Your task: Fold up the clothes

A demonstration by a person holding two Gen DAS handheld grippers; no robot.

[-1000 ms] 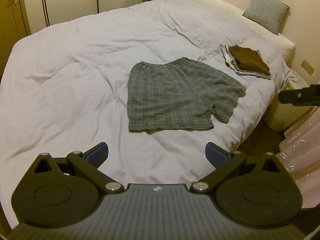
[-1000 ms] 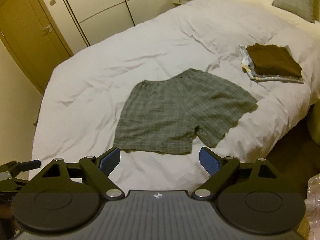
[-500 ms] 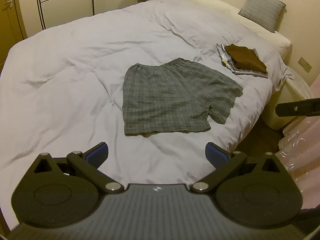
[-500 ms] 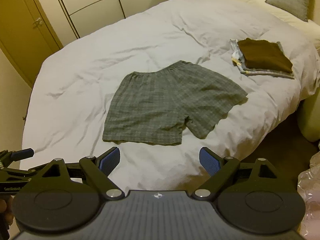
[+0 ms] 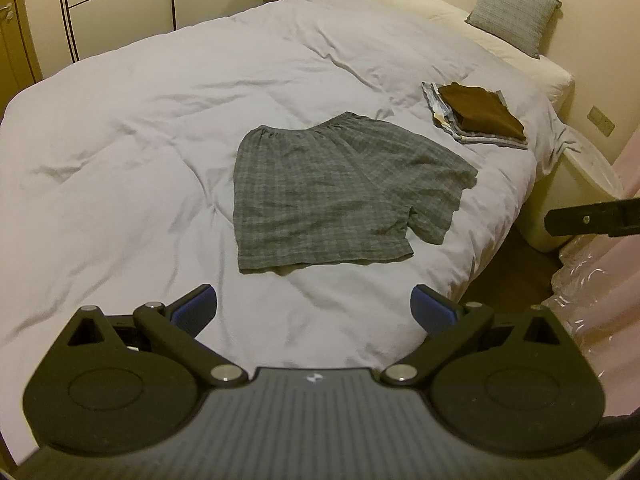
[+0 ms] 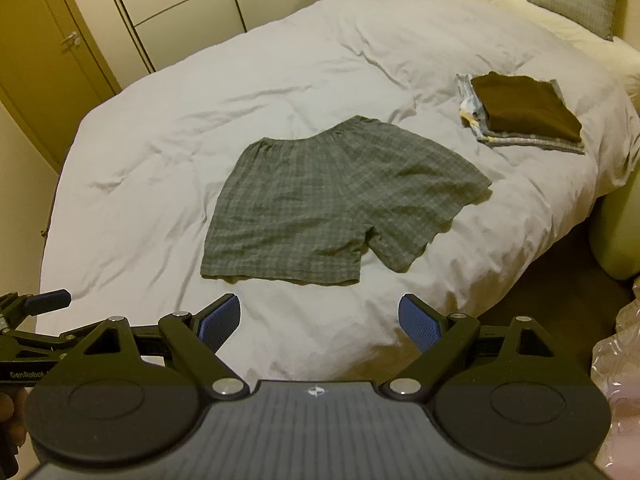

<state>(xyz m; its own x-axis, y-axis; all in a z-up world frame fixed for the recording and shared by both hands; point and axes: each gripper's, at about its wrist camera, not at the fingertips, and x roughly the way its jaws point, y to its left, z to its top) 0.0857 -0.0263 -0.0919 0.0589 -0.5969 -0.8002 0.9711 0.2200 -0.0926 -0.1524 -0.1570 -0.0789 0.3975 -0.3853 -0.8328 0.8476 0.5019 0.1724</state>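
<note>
Grey checked shorts (image 5: 340, 192) (image 6: 332, 208) lie spread flat on the white duvet (image 5: 160, 128) (image 6: 200, 120), waistband away from me and leg hems toward me. My left gripper (image 5: 314, 312) hangs open over the duvet's near edge, short of the shorts, nothing between its blue pads. My right gripper (image 6: 319, 322) is open too, equally short of the hems and empty. A finger of the right gripper (image 5: 592, 222) pokes in at the right edge of the left wrist view.
A stack of folded clothes (image 5: 476, 116) (image 6: 524, 112) with a brown piece on top lies at the bed's far right. A grey cushion (image 5: 514, 8) leans at the head. Wardrobe doors (image 6: 180, 0) stand behind; crinkled plastic (image 5: 592, 280) lies on the floor right of the bed.
Both views have shifted slightly, the shorts sliding a little left in the frames. Both grippers stay open and the shorts have not moved on the bed.
</note>
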